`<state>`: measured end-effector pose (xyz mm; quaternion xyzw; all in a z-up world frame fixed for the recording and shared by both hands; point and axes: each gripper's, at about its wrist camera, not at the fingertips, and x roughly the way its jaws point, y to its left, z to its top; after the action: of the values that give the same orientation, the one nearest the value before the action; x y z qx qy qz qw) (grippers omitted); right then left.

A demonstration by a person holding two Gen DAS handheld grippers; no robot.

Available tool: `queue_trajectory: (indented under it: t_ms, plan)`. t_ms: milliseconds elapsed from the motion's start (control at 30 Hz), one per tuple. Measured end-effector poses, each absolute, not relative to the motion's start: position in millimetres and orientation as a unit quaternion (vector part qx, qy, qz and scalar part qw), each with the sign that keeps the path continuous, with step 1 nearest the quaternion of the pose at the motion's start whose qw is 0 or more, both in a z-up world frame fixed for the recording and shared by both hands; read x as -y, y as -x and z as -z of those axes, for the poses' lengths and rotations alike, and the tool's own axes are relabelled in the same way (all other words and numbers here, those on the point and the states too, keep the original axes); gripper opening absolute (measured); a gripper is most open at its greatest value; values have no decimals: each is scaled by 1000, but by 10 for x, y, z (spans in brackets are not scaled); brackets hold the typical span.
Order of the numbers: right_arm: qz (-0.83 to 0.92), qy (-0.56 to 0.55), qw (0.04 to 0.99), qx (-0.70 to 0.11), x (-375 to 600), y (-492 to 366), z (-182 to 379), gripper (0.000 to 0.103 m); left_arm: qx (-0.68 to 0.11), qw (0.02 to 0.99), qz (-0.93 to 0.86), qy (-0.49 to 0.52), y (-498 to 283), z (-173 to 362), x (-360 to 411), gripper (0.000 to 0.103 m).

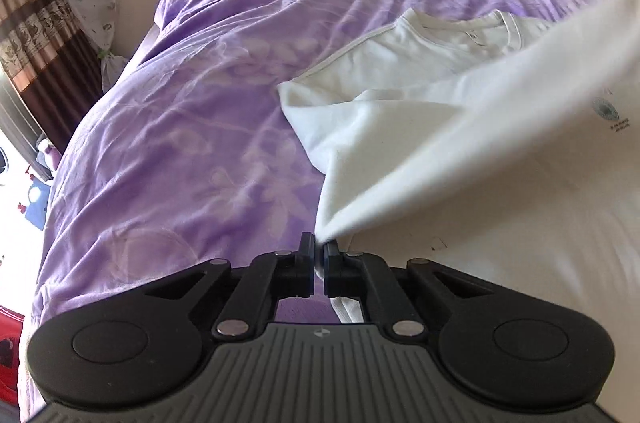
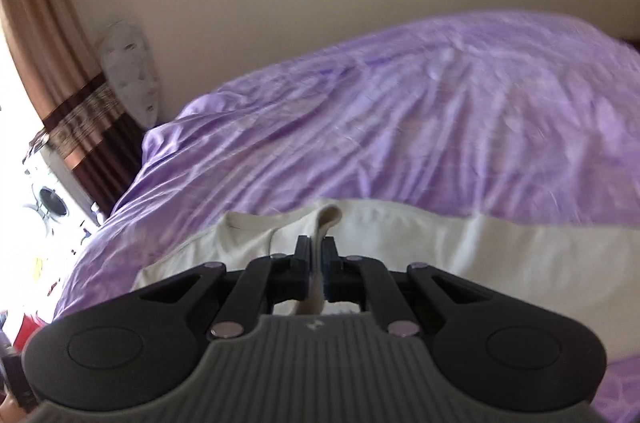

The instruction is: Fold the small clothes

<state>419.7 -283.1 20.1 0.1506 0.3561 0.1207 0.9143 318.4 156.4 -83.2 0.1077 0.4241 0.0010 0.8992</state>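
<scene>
White, soft cotton-like small T-shirt point(image 1: 404, 127) lies on the purple floral bedspread point(image 1: 192, 127); it looks light and limp, so it should sag wherever unsupported and is best held at hems or corners. The left gripper point(image 1: 319, 249) is clamped on a corner of the cloth, angled down over the bed. The right gripper point(image 2: 316, 255) is pinched on a fold of the same fabric, which drapes through its jaws. Striped brown curtains point(image 1: 28, 23) hang beyond.
</scene>
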Motion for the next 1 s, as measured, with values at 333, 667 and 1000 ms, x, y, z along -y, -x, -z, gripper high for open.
queue_trajectory:
  t_ms: [333, 667, 1000]
  plan:
    - [-52, -150, 853, -497, 2988, -4346, 1107, 0, -526, 849, 19, -42, -3234, 918, -1846, 6]
    - [-82, -122, 863, -483, 2840, -4290, 885, 0, -439, 890, 19, 122, -3626, 429, -2192, 43]
    - [-104, -118, 866, -474, 2898, -4247, 896, 0, -413, 886, -46, 207, -4511, 877, -2356, 44]
